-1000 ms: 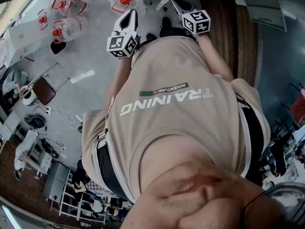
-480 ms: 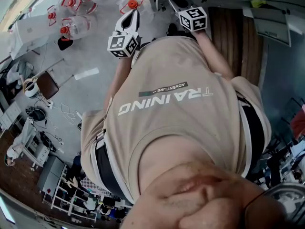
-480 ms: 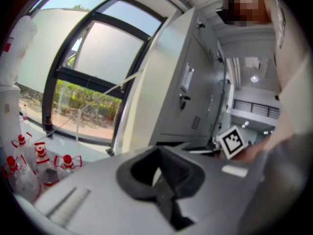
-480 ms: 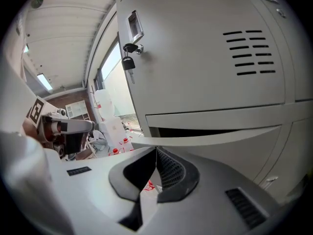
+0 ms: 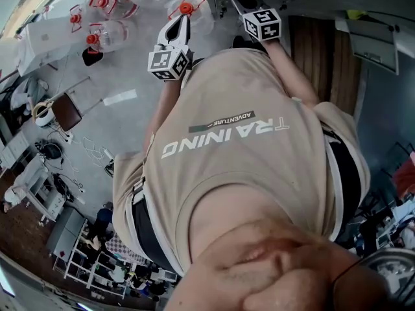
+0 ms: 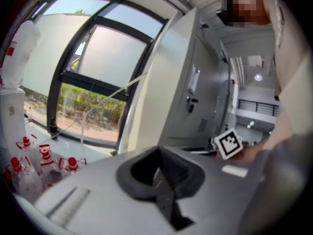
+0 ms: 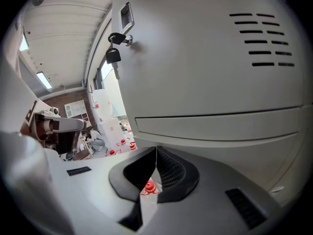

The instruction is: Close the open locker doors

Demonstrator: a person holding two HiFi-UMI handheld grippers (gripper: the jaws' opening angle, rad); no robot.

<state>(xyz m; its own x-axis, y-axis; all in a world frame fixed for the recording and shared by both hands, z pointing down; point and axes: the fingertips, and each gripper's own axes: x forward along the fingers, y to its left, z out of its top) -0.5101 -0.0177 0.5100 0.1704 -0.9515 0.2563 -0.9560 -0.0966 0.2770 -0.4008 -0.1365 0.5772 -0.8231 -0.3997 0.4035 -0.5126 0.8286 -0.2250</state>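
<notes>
This looks like a workshop or lab hall, though the views are too warped to be sure. Pale grey metal locker doors with louvre vents [image 7: 210, 58] stand by tall dark-framed windows [image 6: 98, 82]. Clear plastic jugs with red caps [image 5: 107, 34] sit on a bare grey concrete floor [image 5: 123, 128]. A strip light [image 7: 43, 80] hangs overhead.

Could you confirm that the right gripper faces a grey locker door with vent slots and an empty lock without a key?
Not quite: the lock is not empty. The right gripper view shows a key in it, with a black fob hanging below. The right gripper does face the grey locker door with vent slots.
</notes>
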